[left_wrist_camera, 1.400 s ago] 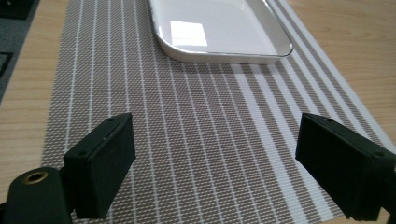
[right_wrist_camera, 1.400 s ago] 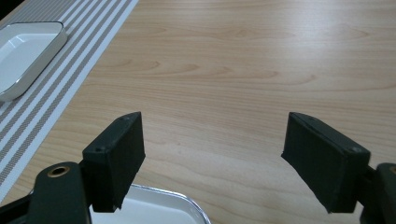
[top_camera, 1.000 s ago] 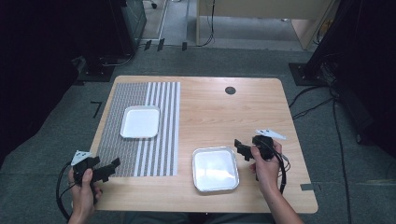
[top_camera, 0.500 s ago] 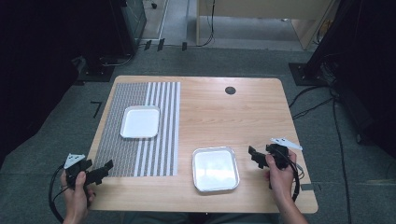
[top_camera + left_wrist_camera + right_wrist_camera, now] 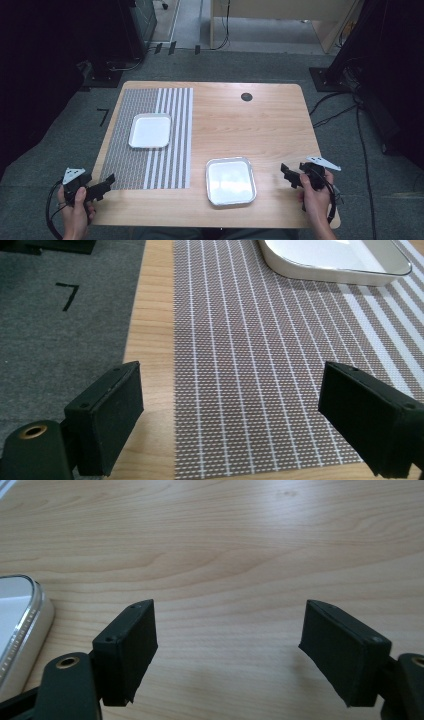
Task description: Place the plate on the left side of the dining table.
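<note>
- Light wood worktop (image 5: 235, 125) with rounded corners; dark round grommet (image 5: 246, 96) near its far edge.
- Woven placemat (image 5: 150, 137) on the left half: fine brown-and-white mesh, with bold white stripes along its right part.
- 2 trays, both empty. White rounded-square tray (image 5: 150, 131) sits on the placemat, toward its far side. Metal-rimmed tray (image 5: 231, 181) with pale inside sits on bare wood, near edge, centre-right, just right of the placemat.
- No readable brand or label; a small black mark on the grey carpet (image 5: 103, 116) left of the worktop, shaped like a 7 in the left gripper view.
- Left hand-held gripper (image 5: 101, 186) at the near-left corner, jaws spread wide with nothing between, over the placemat's near-left corner.
- Right hand-held gripper (image 5: 288, 175) near the near-right edge, jaws spread wide with nothing between, over bare wood, just right of the metal-rimmed tray.
- Cables on the floor at right.
</note>
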The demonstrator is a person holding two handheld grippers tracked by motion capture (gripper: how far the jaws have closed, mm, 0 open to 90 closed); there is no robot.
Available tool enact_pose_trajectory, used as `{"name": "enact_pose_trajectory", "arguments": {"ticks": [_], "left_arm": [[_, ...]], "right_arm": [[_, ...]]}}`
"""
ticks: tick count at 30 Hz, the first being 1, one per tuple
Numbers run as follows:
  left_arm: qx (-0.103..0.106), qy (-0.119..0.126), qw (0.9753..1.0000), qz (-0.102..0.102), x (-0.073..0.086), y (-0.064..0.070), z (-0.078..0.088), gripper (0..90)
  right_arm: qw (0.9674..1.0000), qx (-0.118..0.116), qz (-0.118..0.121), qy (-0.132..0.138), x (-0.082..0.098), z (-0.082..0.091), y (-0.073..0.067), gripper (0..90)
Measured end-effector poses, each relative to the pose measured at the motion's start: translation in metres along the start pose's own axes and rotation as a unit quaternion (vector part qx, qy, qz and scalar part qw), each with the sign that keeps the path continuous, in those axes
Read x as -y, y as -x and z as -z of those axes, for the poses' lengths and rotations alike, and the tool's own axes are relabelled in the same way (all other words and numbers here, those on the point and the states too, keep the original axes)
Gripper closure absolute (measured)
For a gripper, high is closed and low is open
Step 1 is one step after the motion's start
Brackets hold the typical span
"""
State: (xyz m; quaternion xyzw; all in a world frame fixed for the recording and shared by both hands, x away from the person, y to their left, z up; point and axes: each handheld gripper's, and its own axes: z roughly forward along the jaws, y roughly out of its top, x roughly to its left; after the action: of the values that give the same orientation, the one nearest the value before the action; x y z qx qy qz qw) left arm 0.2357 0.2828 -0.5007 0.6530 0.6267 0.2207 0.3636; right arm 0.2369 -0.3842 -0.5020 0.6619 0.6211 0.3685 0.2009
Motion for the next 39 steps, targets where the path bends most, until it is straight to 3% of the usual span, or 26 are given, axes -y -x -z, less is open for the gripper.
{"name": "enact_pose_trajectory", "arguments": {"ticks": [3, 8, 15, 22, 26, 31, 32, 33, 39], "left_arm": [[-0.005, 0.001, 1.0000, 0.000, 0.000, -0.003, 0.001, 10.7], [-0.009, -0.003, 1.0000, 0.003, 0.002, -0.008, 0.003, 10.7], [-0.016, -0.002, 0.9999, 0.003, 0.004, -0.013, 0.005, 10.7], [-0.026, -0.011, 0.9995, -0.013, 0.008, -0.017, 0.007, 10.6], [-0.033, -0.019, 0.9992, -0.015, 0.010, -0.017, 0.005, 10.6], [-0.044, -0.028, 0.9980, -0.035, 0.013, -0.011, 0.002, 10.7], [-0.045, -0.030, 0.9977, -0.039, 0.014, -0.010, 0.001, 10.5], [-0.048, -0.034, 0.9974, -0.041, 0.015, -0.009, 0.000, 10.4], [-0.047, -0.042, 0.9973, -0.038, 0.016, -0.011, -0.003, 10.0]], "right_arm": [[1.0000, 0.002, -0.003, 0.000, 0.002, 0.002, 0.005, 22.6], [0.9997, 0.016, -0.016, 0.004, 0.009, 0.015, 0.025, 22.8], [0.9993, 0.035, -0.010, 0.000, 0.021, 0.026, 0.042, 22.6], [0.9987, 0.049, -0.012, 0.001, 0.032, 0.036, 0.060, 22.7], [0.9986, 0.053, -0.007, 0.000, 0.038, 0.038, 0.062, 22.7], [0.9968, 0.075, 0.025, 0.002, 0.042, 0.037, 0.057, 21.9], [0.9949, 0.089, 0.048, 0.004, 0.046, 0.036, 0.052, 20.5], [0.9942, 0.093, 0.053, 0.001, 0.046, 0.035, 0.051, 19.6], [0.9940, 0.093, 0.057, -0.004, 0.045, 0.033, 0.049, 16.1]]}}
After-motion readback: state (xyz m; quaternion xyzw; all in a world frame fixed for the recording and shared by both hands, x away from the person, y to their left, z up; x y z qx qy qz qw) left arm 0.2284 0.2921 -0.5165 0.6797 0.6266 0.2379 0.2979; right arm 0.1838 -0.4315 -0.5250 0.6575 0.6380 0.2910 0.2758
